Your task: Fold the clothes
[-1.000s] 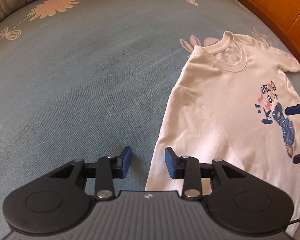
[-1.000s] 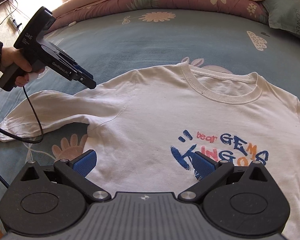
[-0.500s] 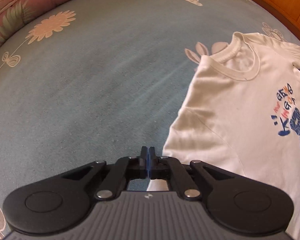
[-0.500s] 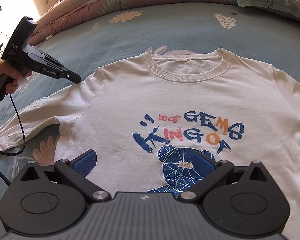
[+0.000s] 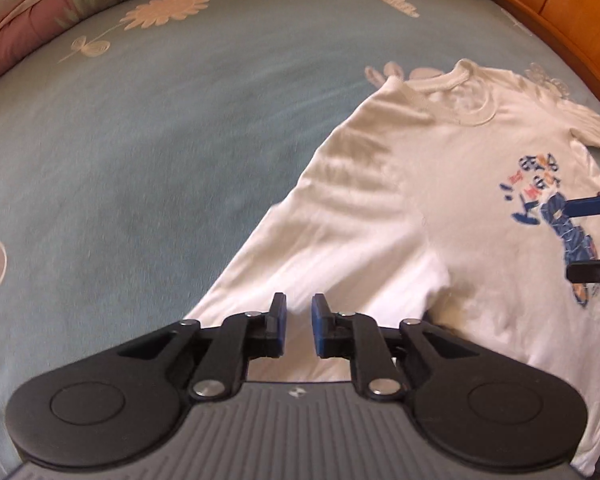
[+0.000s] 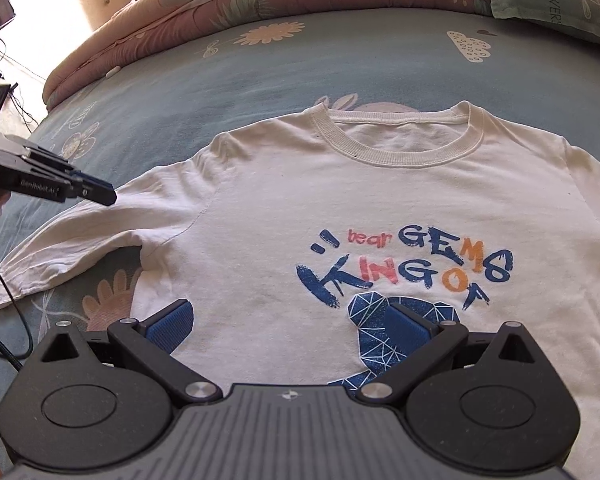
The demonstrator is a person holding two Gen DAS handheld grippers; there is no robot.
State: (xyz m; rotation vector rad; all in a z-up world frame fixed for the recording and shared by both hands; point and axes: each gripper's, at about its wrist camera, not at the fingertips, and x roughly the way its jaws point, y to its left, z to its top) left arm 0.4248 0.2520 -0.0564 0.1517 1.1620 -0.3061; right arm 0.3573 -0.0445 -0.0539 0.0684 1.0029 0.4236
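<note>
White cotton printed T-shirt (image 6: 300, 208) flat on blue floral bedsheet (image 5: 140, 140); left gripper (image 5: 299, 330), jaws just reopening slightly, empty above sleeve (image 6: 80, 248); right gripper (image 6: 288, 320) spread wide, empty.

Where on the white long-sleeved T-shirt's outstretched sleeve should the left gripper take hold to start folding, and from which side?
Probably the cuff end of the outstretched sleeve, approached from above. The sleeve lies flat and bunched on the blue floral bedsheet, clear of the white long-sleeved T-shirt body, so it could swing across the chest. The left gripper, jaws slightly apart and holding nothing, already hovers over it.
</note>
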